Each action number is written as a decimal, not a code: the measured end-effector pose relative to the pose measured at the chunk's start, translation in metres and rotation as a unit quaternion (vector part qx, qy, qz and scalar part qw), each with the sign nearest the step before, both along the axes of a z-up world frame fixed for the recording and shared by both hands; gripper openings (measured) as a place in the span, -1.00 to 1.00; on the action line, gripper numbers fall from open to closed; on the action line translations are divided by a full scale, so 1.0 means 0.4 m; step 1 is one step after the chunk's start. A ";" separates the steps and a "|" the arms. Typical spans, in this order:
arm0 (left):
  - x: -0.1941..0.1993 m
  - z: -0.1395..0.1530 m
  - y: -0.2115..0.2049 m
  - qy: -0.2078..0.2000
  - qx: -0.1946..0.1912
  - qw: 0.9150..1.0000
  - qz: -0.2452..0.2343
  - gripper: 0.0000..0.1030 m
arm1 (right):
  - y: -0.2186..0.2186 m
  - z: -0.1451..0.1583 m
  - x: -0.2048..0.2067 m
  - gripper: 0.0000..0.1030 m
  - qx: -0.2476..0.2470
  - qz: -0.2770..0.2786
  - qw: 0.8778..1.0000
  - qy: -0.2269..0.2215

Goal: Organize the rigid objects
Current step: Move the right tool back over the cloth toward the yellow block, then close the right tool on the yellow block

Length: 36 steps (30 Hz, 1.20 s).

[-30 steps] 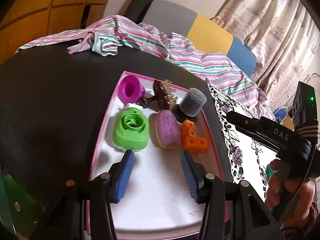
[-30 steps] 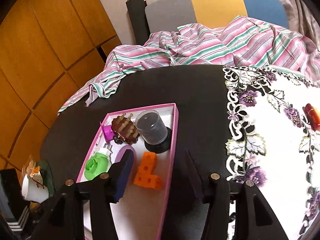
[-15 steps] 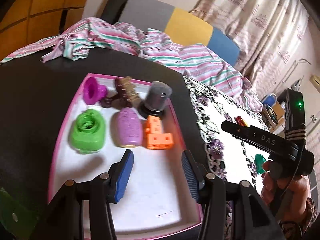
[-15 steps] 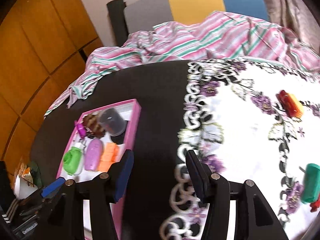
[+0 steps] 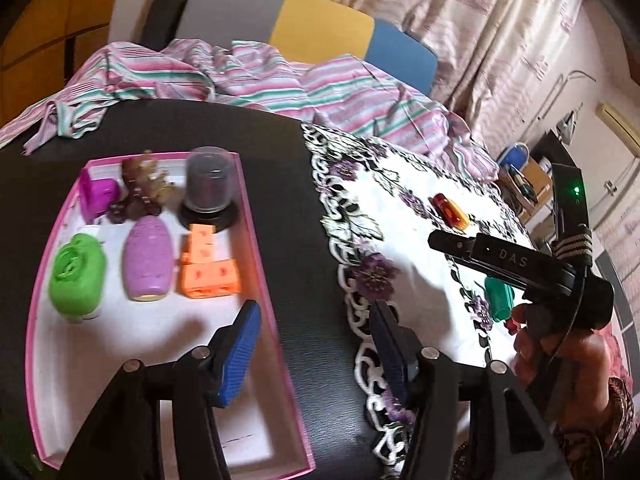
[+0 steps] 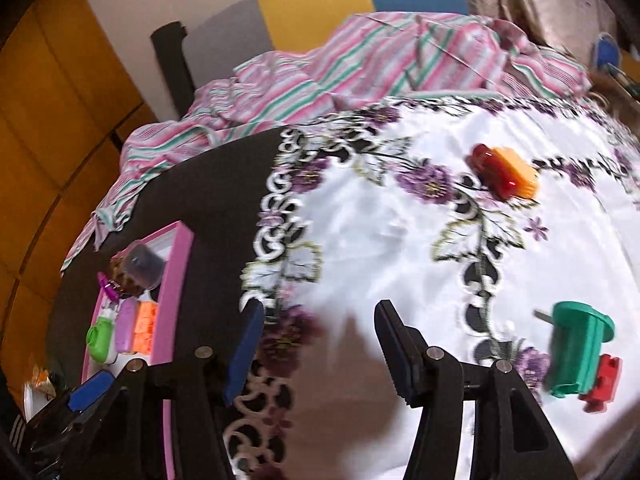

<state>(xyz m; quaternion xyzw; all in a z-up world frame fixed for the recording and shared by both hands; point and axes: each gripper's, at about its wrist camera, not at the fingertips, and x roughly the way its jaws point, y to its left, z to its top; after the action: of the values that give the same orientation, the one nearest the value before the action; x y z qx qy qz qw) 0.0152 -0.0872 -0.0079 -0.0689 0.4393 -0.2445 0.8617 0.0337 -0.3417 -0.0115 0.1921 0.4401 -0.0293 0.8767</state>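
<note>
Right gripper (image 6: pixel 316 344) hangs wide and empty over the flowered cloth (image 6: pixel 380 232), a fetch step, I judge; left gripper (image 5: pixel 314 344) gapes empty at the pink tray (image 5: pixel 256 208) edge.
Next it must reach the green spool (image 6: pixel 576 352), red block (image 6: pixel 602 380) touching it, or orange clip (image 6: pixel 504 172). Only the left view shows the tray's green, purple and orange pieces clearly.

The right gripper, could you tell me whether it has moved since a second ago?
Yes. The right gripper has swung rightward, away from the pink tray it hung over before, and now sits above the floral cloth, jaws open and empty.
</note>
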 end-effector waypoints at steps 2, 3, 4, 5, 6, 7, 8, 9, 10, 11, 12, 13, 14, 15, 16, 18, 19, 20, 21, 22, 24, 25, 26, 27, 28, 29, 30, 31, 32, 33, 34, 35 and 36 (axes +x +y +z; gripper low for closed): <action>-0.001 -0.001 -0.024 0.003 0.003 1.000 -0.010 0.11 | -0.022 0.000 -0.004 0.14 -0.003 -0.007 1.000 0.003; -0.001 -0.001 -0.034 0.003 0.004 1.000 -0.015 0.11 | -0.036 0.000 -0.005 0.14 -0.006 -0.012 1.000 0.005; -0.001 -0.001 -0.043 0.004 0.005 1.000 -0.019 0.11 | -0.050 0.001 -0.005 0.14 -0.009 -0.018 1.000 0.005; -0.003 -0.001 -0.057 0.004 0.008 1.000 -0.025 0.11 | -0.063 0.002 -0.005 0.14 -0.010 -0.023 1.000 0.006; -0.004 -0.001 -0.066 0.004 0.009 1.000 -0.029 0.11 | -0.080 0.003 -0.005 0.14 -0.012 -0.029 0.999 0.007; -0.006 -0.002 -0.077 0.005 0.006 0.999 -0.037 0.11 | -0.093 0.003 -0.004 0.14 -0.014 -0.034 0.999 0.010; -0.009 -0.001 -0.084 0.006 0.003 0.999 -0.042 0.11 | -0.107 0.002 -0.001 0.14 -0.017 -0.042 0.999 0.016; -0.011 0.000 -0.094 0.006 -0.001 0.999 -0.047 0.11 | -0.127 0.001 0.001 0.14 -0.018 -0.051 0.998 0.022; -0.013 0.000 -0.105 0.006 -0.001 0.999 -0.052 0.11 | -0.138 0.000 0.002 0.14 -0.016 -0.054 0.998 0.024; -0.015 0.001 -0.115 0.007 0.000 0.998 -0.057 0.10 | -0.158 -0.003 0.006 0.14 -0.014 -0.058 0.998 0.027; -0.015 0.001 -0.122 0.008 0.001 0.998 -0.060 0.11 | -0.172 -0.004 0.008 0.14 -0.015 -0.064 0.997 0.030; -0.016 0.001 -0.130 0.008 0.002 0.998 -0.062 0.11 | -0.183 -0.005 0.011 0.14 -0.012 -0.069 0.997 0.032; -0.016 0.000 -0.140 0.009 0.004 0.998 -0.066 0.11 | -0.203 -0.007 0.018 0.14 -0.006 -0.074 0.997 0.035; -0.016 0.000 -0.147 0.010 0.006 0.998 -0.069 0.11 | -0.216 -0.007 0.021 0.14 -0.003 -0.077 0.996 0.036; -0.016 -0.001 -0.154 0.011 0.007 0.997 -0.071 0.11 | -0.236 -0.004 0.026 0.14 -0.003 -0.083 0.996 0.035; -0.018 -0.001 -0.164 0.011 0.010 0.997 -0.075 0.11 | -0.272 0.004 0.033 0.14 -0.002 -0.097 0.995 0.029; -0.018 -0.002 -0.170 0.012 0.012 0.997 -0.076 0.11 | -0.300 0.008 0.038 0.14 0.000 -0.107 0.994 0.026; -0.019 -0.003 -0.174 0.014 0.012 0.997 -0.077 0.11 | -0.317 0.010 0.042 0.14 0.000 -0.113 0.993 0.025; -0.016 -0.005 -0.178 0.015 0.012 0.997 -0.077 0.11 | -0.351 0.012 0.049 0.14 -0.001 -0.124 0.992 0.024; -0.016 -0.006 -0.182 0.017 0.011 0.997 -0.078 0.11 | -0.377 0.012 0.054 0.14 -0.004 -0.132 0.991 0.024; -0.013 -0.011 -0.189 0.019 0.012 0.997 -0.079 0.11 | -0.424 0.011 0.067 0.14 -0.012 -0.146 0.989 0.026; -0.013 -0.013 -0.192 0.020 0.012 0.997 -0.080 0.11 | -0.446 0.009 0.074 0.14 -0.015 -0.152 0.988 0.028; -0.010 -0.017 -0.198 0.021 0.014 0.996 -0.080 0.11 | -0.466 0.005 0.080 0.14 -0.016 -0.157 0.987 0.029; -0.008 -0.019 -0.202 0.023 0.015 0.996 -0.080 0.11 | -0.490 0.000 0.090 0.14 -0.017 -0.159 0.987 0.032; -0.004 -0.023 -0.208 0.026 0.016 0.996 -0.081 0.11 | -0.498 -0.004 0.095 0.14 -0.017 -0.158 0.987 0.032; 0.000 -0.025 -0.211 0.029 0.016 0.996 -0.081 0.11 | -0.509 -0.009 0.106 0.13 -0.019 -0.155 0.987 0.030; 0.002 -0.027 -0.216 0.031 0.017 0.996 -0.080 0.11 | -0.517 -0.015 0.119 0.13 -0.021 -0.148 0.988 0.027; 0.005 -0.028 -0.222 0.032 0.018 0.996 -0.081 0.11 | -0.523 -0.023 0.136 0.12 -0.021 -0.142 0.989 0.025; 0.005 -0.029 -0.225 0.033 0.020 0.996 -0.082 0.11 | -0.525 -0.029 0.145 0.10 -0.019 -0.139 0.990 0.024; 0.007 -0.029 -0.231 0.032 0.022 0.996 -0.083 0.11 | -0.530 -0.041 0.159 0.09 -0.013 -0.136 0.990 0.023; 0.008 -0.029 -0.233 0.032 0.024 0.996 -0.083 0.11 | -0.533 -0.052 0.170 0.08 -0.008 -0.135 0.990 0.026; 0.010 -0.030 -0.240 0.031 0.027 0.996 -0.084 0.11 | -0.538 -0.062 0.181 0.06 -0.006 -0.137 0.990 0.032; 0.012 -0.031 -0.244 0.032 0.027 0.996 -0.084 0.11 | -0.541 -0.074 0.196 0.06 -0.004 -0.136 0.990 0.037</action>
<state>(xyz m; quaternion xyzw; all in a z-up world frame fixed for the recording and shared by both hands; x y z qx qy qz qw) 0.0198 -0.1848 -0.0202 -0.0159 0.4774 -0.3019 0.8250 0.1119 -0.5581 -0.0412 0.2452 0.4418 -0.1572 0.8485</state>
